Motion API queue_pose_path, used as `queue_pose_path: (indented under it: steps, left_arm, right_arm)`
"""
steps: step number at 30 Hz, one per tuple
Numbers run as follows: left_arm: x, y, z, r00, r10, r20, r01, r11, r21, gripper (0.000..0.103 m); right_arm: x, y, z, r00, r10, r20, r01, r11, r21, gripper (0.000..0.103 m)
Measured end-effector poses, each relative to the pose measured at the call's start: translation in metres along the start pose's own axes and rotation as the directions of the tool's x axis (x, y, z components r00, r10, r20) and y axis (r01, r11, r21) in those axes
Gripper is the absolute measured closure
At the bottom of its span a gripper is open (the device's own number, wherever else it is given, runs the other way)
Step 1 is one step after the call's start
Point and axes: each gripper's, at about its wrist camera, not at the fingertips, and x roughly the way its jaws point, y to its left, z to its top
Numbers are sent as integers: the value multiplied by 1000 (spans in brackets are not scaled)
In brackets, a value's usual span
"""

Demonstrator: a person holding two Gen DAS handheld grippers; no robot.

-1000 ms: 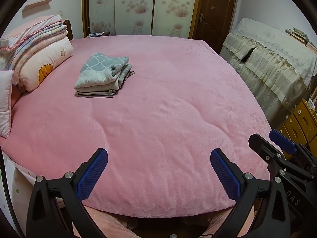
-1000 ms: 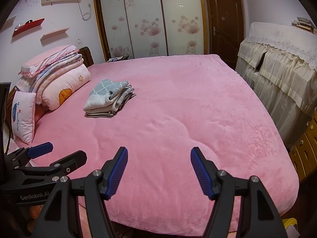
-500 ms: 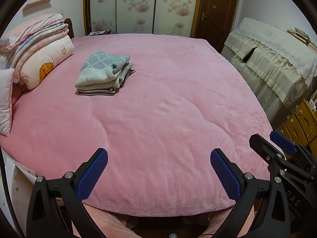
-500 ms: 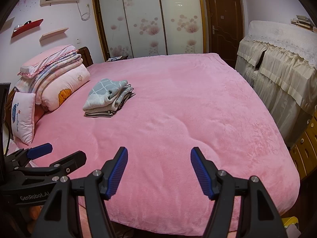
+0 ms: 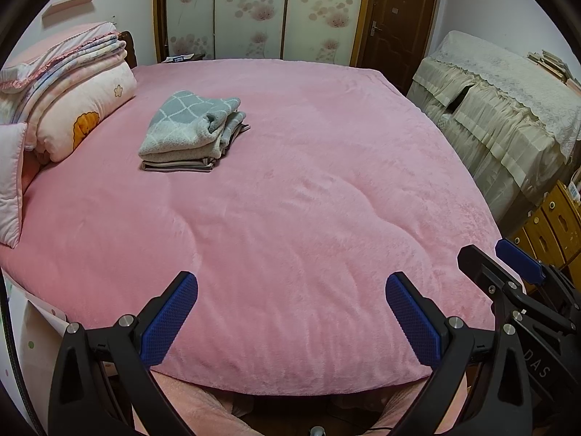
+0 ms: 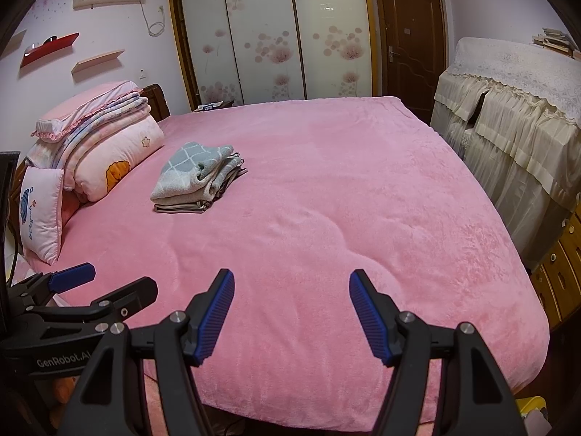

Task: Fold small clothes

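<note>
A stack of folded small clothes [image 5: 192,132], topped by a grey piece with a white lattice pattern, lies on the pink bed [image 5: 308,218] at the far left; it also shows in the right wrist view [image 6: 198,178]. My left gripper [image 5: 290,287] is open and empty above the bed's near edge, far from the stack. My right gripper [image 6: 290,283] is open and empty too, beside it; its fingers show at the right of the left wrist view [image 5: 519,261]. The left gripper's fingers show at the lower left of the right wrist view [image 6: 72,276].
Folded quilts and pillows [image 5: 69,109] are piled at the bed's head on the left. A cloth-covered cabinet [image 5: 508,109] and wooden drawers [image 5: 552,225] stand along the right side. A wardrobe [image 6: 276,32] and door [image 6: 410,36] are at the back.
Both grippers have shifted very slightly; the view barely drifts. Both stay open and empty, and the stack has not moved.
</note>
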Motion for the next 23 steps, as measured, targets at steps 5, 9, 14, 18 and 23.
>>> queue_pose_path:
  steps: [5, 9, 14, 18, 23]
  left_arm:
    - [0, 0, -1, 1000, 2, 0, -2, 1000, 0, 0]
    - [1, 0, -1, 1000, 3, -2, -3, 1000, -1, 0]
    - [1, 1, -3, 1000, 3, -5, -3, 1000, -3, 0]
    - [2, 1, -3, 1000, 2, -5, -2, 1000, -3, 1]
    - [2, 1, -2, 1000, 3, -5, -3, 1000, -1, 1]
  right_arm:
    - [0, 0, 0, 1000, 0, 0, 0, 1000, 0, 37]
    - [0, -1, 0, 1000, 1, -1, -1, 1000, 1, 37]
    - [1, -1, -2, 1000, 0, -1, 0, 1000, 1, 37]
    - [1, -1, -3, 1000, 1, -1, -1, 1000, 1, 37]
    - [2, -2, -2, 1000, 0, -2, 0, 1000, 0, 37]
